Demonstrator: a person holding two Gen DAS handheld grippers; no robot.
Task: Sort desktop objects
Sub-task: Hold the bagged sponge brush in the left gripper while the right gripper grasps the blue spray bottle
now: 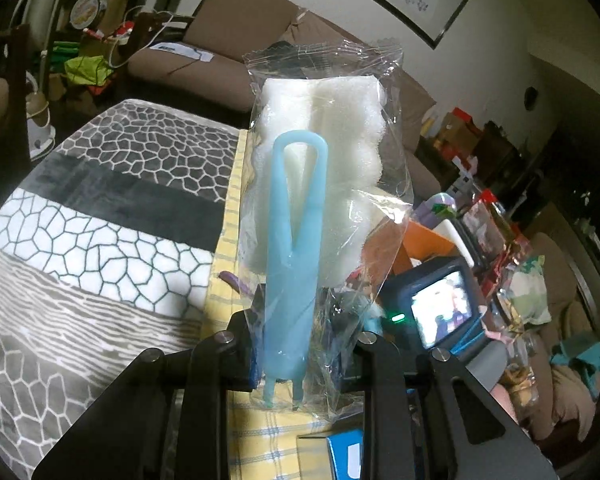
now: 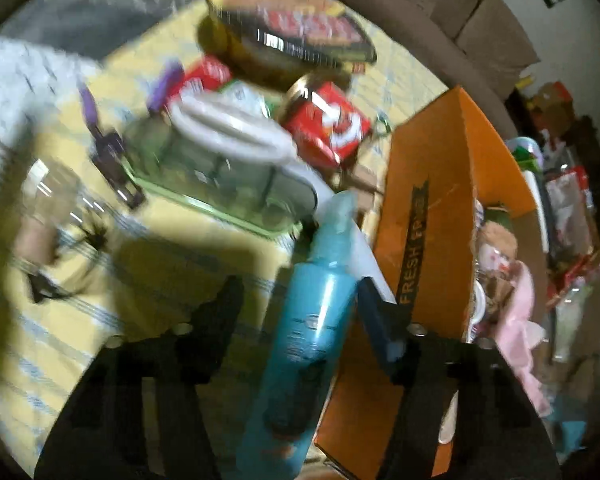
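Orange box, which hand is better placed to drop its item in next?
Right, probably. The right gripper holds the teal spray bottle right beside the orange box; the left gripper holds the bagged sponge brush farther off.

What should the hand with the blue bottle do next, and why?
Probably carry the teal bottle sideways over the orange box and let go. The right gripper has it between its fingers, the box stands open right beside it with things already inside, and the blurred view suggests it is moving.
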